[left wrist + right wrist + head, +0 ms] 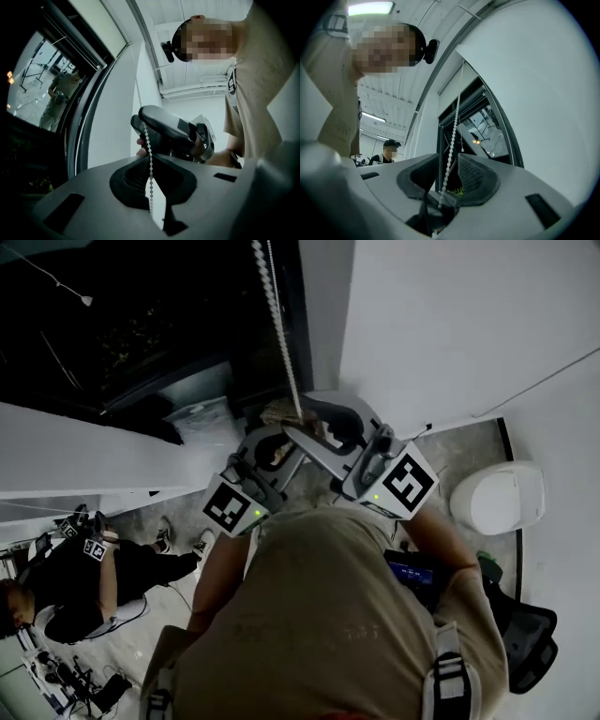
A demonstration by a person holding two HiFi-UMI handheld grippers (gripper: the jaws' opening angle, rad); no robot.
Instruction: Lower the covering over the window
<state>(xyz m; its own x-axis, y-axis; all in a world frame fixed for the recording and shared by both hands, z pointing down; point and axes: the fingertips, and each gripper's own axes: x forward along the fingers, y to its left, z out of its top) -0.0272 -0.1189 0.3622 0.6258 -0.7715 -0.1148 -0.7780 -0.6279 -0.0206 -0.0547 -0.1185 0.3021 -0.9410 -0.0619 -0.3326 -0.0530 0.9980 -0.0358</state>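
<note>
So the left hand-held gripper is clenched right on the chain, beads pinched between its pad tips. The right hand-held gripper sits just above it on the same chain with its jaws apart; the beads run through the gap but neither pad looks to be pressing, so it's released and holding nothing. It reads like a hand-over-hand pull, left doing the hauling and right free to grab higher up, though that's a guess. The chain hangs straight down along the frame at the right edge of the window, next to the white wall. The blind itself seems to sit up at the top, that pale strip above the glass in the right gripper view, can't be totally sure. Most of the pane is dark and uncovered, so the job doesn't look far along. Handling-wise, the chain is light and floppy, probably beaded plastic, so there's nothing to push against and it only works under tension. The beads help, since the pads can lock in between two of them and not slide, but a crooked pinch could let it pop out sideways. Best place to grab is the strand running through the right jaws, well up, squarely across the pads, then pull straight down in line with it. Yanking sideways would likely just swing it or bind things up top.
</note>
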